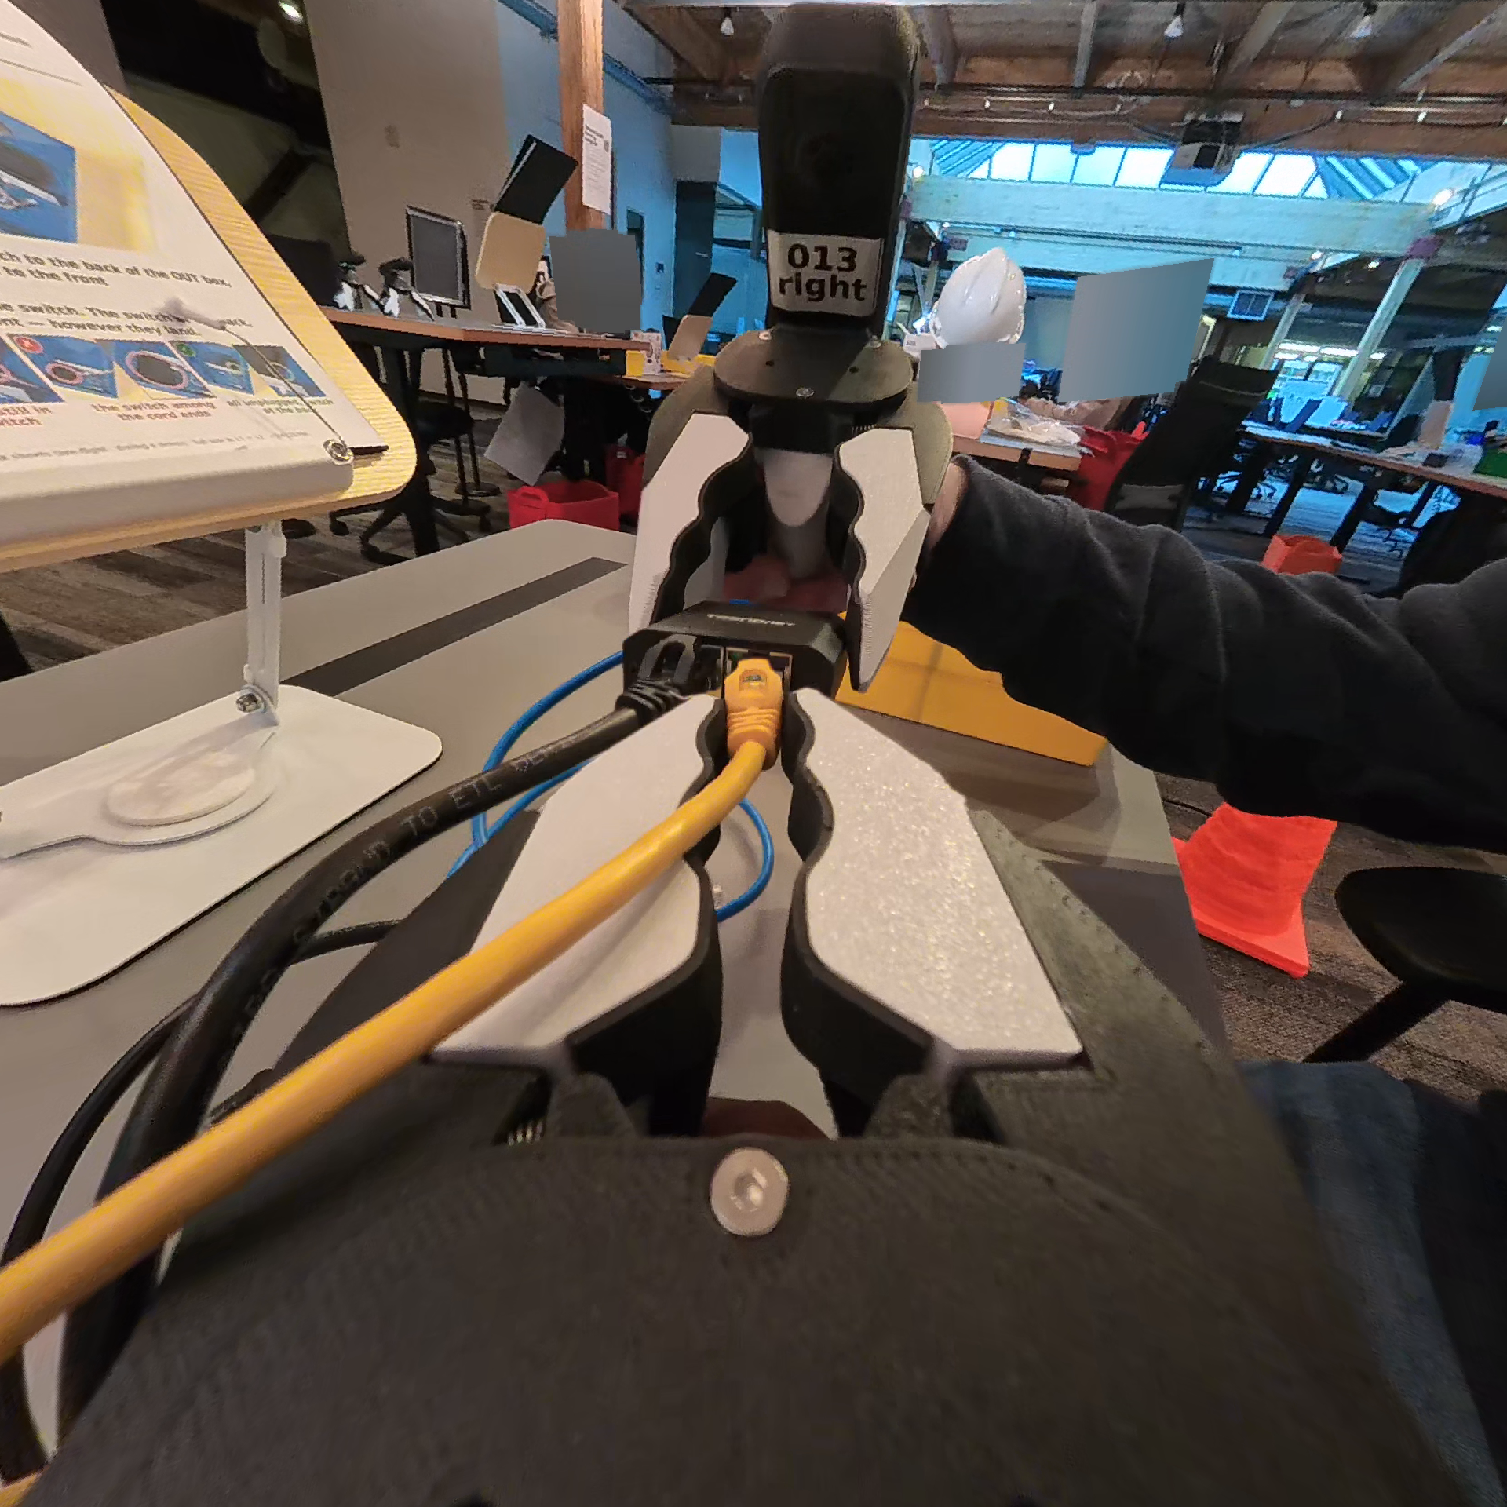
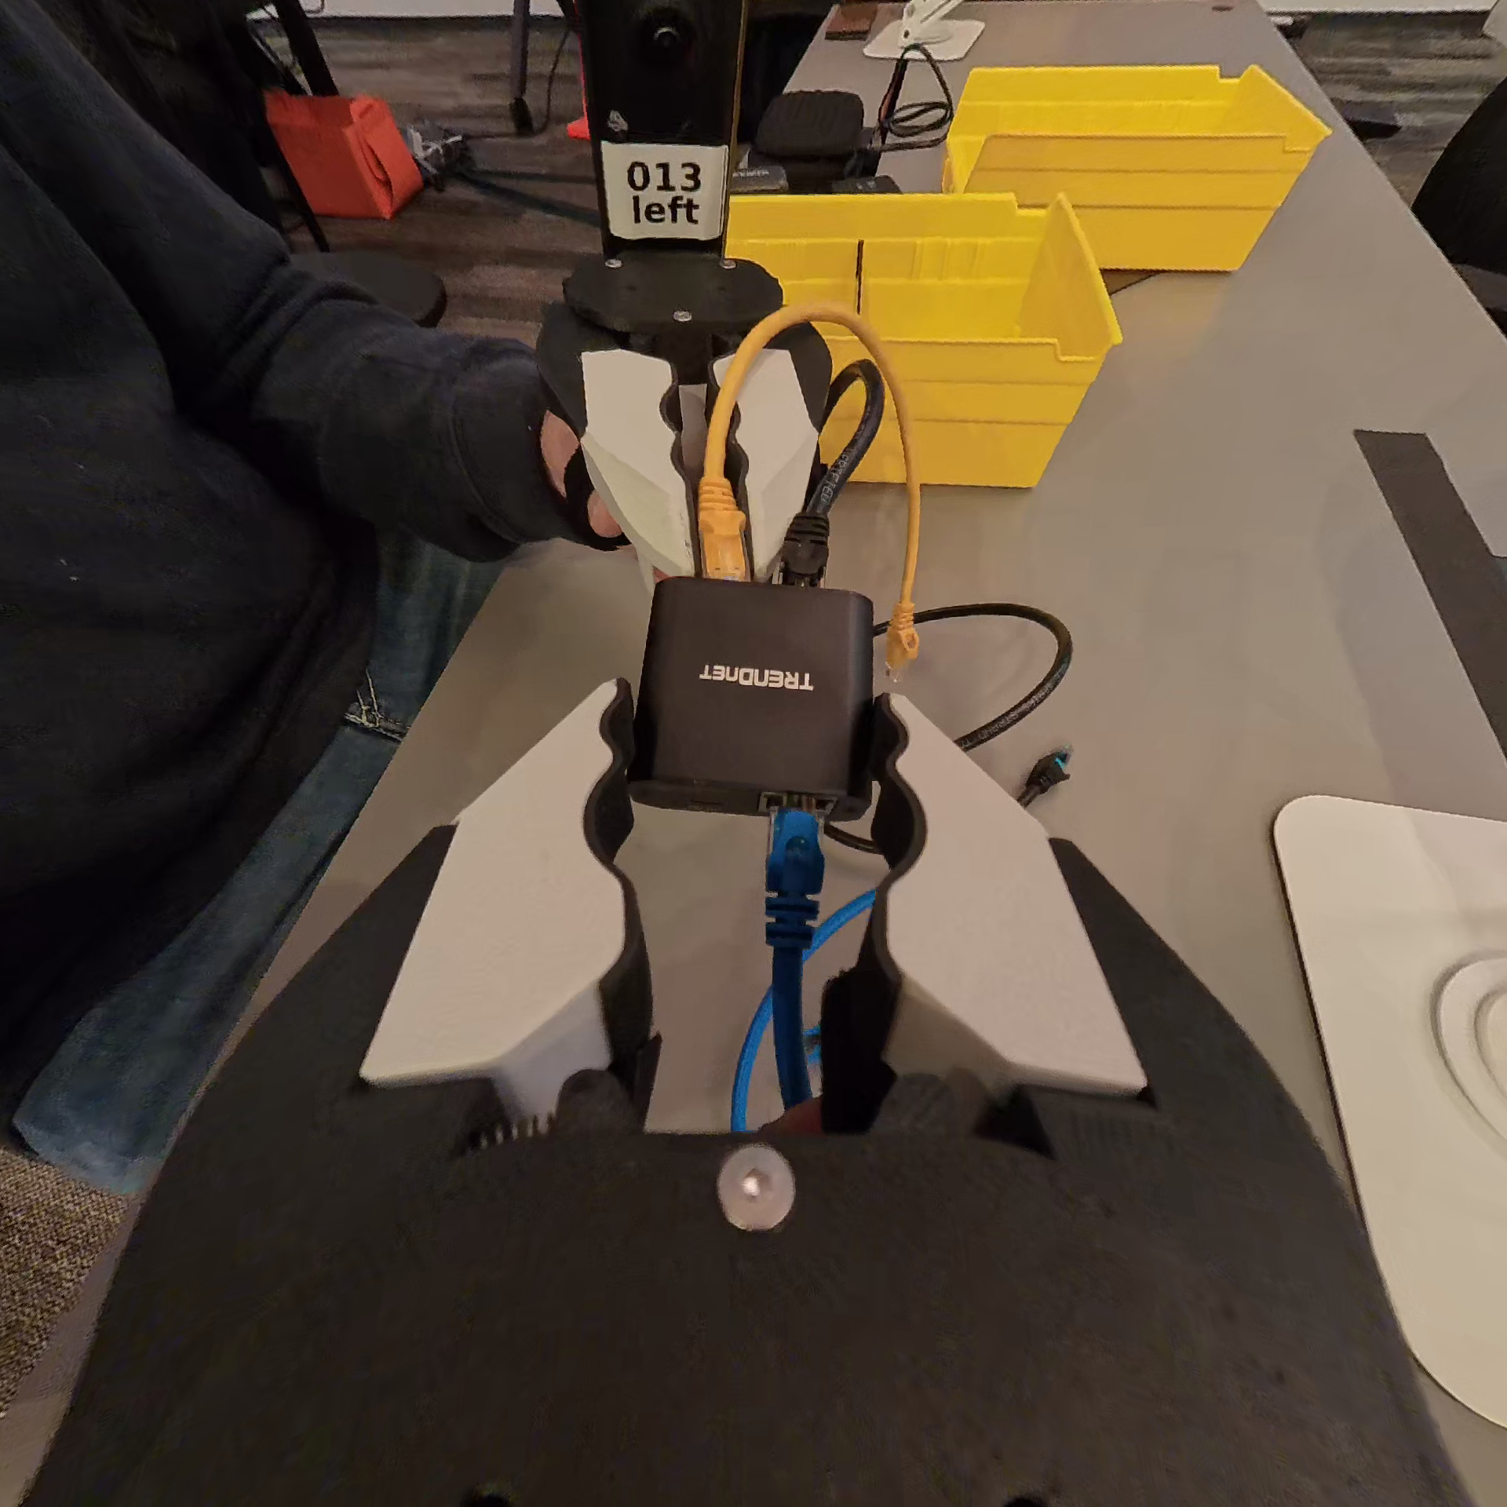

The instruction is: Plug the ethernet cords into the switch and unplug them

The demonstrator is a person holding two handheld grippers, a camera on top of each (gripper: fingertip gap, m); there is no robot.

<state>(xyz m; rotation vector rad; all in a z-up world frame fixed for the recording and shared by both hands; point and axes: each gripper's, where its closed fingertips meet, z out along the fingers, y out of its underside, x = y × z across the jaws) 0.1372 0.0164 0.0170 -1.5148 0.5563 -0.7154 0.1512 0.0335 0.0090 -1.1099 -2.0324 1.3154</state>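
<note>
A small black switch (image 2: pixel 754 693) is held just above the grey table (image 2: pixel 1182 620), and my right gripper (image 2: pixel 754 734) is shut on its two sides. My left gripper (image 1: pixel 754 718) is shut on the yellow cord's plug (image 1: pixel 752 708), which sits at a port on the switch (image 1: pixel 734 636). A black cord (image 1: pixel 652 693) is plugged in beside it. A blue cord (image 2: pixel 791 881) is plugged into the switch's opposite side. The yellow cord's (image 2: pixel 815 326) other plug (image 2: pixel 903 644) hangs free. A loose black plug (image 2: pixel 1048 775) lies on the table.
Two yellow bins (image 2: pixel 978 367) stand on the table behind the switch. A white stand base (image 2: pixel 1403 1019) with an instruction sheet (image 1: pixel 147 326) is at one side. A person's dark sleeves (image 1: pixel 1182 652) hold both grippers. An orange cone (image 1: pixel 1256 889) is on the floor.
</note>
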